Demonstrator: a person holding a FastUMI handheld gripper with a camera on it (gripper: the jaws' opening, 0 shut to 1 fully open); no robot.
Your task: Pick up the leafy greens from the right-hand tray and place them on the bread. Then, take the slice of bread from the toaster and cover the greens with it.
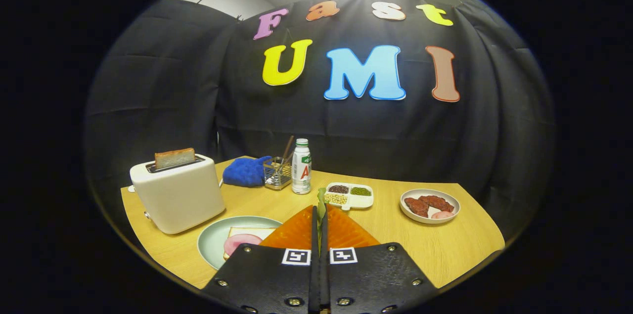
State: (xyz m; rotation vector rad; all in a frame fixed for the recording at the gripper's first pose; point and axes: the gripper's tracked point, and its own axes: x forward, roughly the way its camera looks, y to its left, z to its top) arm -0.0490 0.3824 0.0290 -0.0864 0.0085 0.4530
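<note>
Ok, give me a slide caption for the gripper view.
Tongs shut on leafy greens, above plate with bread; second slice waits in toaster.

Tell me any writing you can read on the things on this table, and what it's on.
Bottle: label print too blurred to read.
Gripper, shut on the leafy greens: two coded squares, patterns, no words.
Toaster: no writing seen.
</note>
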